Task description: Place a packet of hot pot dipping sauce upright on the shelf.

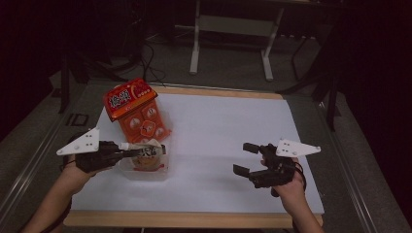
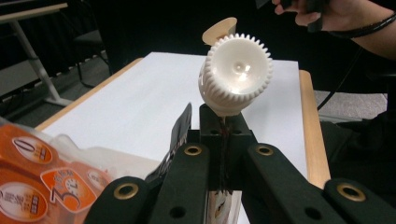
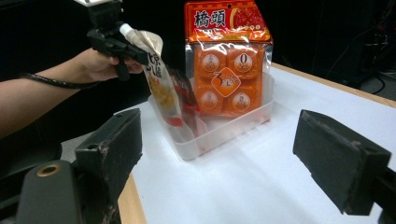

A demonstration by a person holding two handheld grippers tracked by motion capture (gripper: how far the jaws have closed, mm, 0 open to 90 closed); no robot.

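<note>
Left gripper (image 1: 127, 153) pinches spout pouch (image 3: 159, 84) by neck below white cap (image 2: 236, 70), lowering it into clear bin (image 3: 224, 130) beside orange snack pack (image 3: 227, 60). Right gripper (image 1: 248, 159) idle, jaws spread. Next, likely: seat pouch upright, then release.

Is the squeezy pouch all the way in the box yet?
Nearly. The orange pack already stands in the clear box. The left claw grips the spouted pouch by its neck, with its bottom inside the box. Letting go is left. The right claw waits open.
</note>
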